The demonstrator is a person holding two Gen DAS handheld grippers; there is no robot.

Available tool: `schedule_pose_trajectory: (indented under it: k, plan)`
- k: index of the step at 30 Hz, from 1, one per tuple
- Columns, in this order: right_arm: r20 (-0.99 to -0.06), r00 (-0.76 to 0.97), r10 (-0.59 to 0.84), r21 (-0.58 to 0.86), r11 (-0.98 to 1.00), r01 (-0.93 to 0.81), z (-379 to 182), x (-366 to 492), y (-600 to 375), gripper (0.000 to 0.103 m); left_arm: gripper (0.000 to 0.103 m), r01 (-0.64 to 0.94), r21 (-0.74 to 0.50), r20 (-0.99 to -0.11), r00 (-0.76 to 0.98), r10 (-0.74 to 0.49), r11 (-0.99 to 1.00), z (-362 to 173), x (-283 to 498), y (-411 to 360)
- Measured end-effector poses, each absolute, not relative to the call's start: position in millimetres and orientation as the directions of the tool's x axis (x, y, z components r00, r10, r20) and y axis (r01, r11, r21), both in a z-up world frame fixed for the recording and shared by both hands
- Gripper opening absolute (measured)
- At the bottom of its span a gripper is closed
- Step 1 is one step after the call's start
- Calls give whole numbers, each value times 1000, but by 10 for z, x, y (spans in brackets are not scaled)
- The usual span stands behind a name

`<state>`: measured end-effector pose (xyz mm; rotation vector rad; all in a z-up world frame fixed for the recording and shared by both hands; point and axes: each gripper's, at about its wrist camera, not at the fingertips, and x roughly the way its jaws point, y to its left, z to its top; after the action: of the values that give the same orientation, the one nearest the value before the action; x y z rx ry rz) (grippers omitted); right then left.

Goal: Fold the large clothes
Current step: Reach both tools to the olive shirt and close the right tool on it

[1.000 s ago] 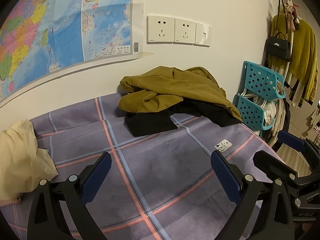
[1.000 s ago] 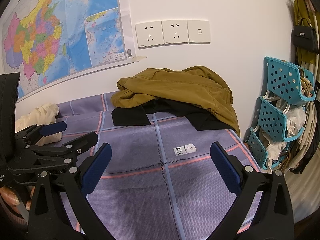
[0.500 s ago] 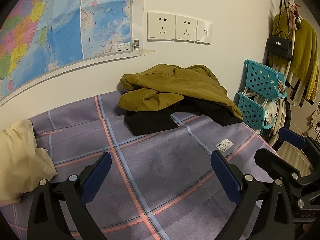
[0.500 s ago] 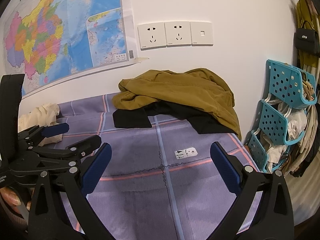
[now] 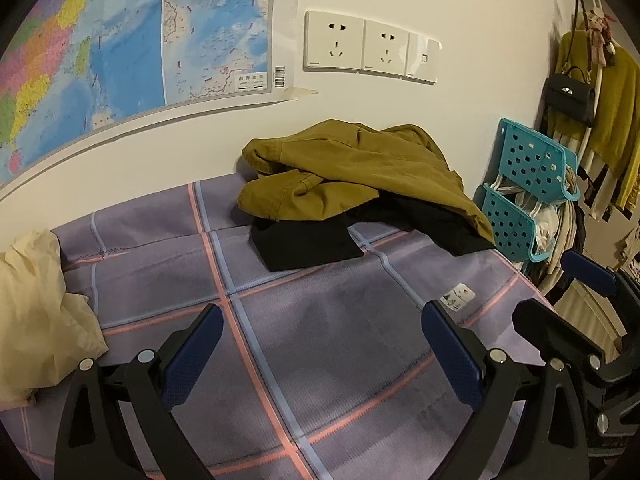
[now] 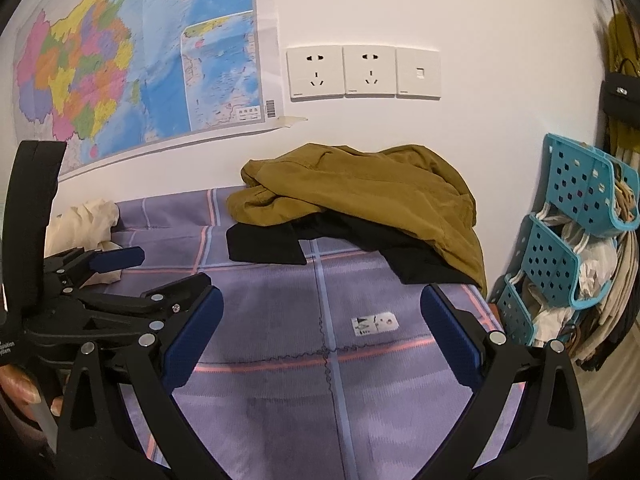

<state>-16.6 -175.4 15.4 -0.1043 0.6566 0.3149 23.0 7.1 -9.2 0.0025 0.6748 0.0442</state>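
Both the left gripper and right gripper hover with fingers spread wide and empty over the plaid bed. One mustard jacket lies heaped on one black garment by the wall, one cream cloth apart. A grab risks lifting both layers together.

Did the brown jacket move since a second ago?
No. The brown jacket still lies on the black garment, under the wall sockets. It only shifts in frame because the cameras moved.
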Motion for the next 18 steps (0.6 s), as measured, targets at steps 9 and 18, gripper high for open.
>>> schedule_pose_trajectory:
  k: [9, 18]
  plan:
    - [-630, 730, 264, -72, 917, -393, 158, 353, -1570, 97, 96, -116, -33, -683, 728, 62, 993, -158, 606, 397]
    - [-701, 687, 193, -224, 854, -469, -185, 1516, -1029, 97, 96, -204, -20, -699, 703, 132, 979, -272, 1073, 719]
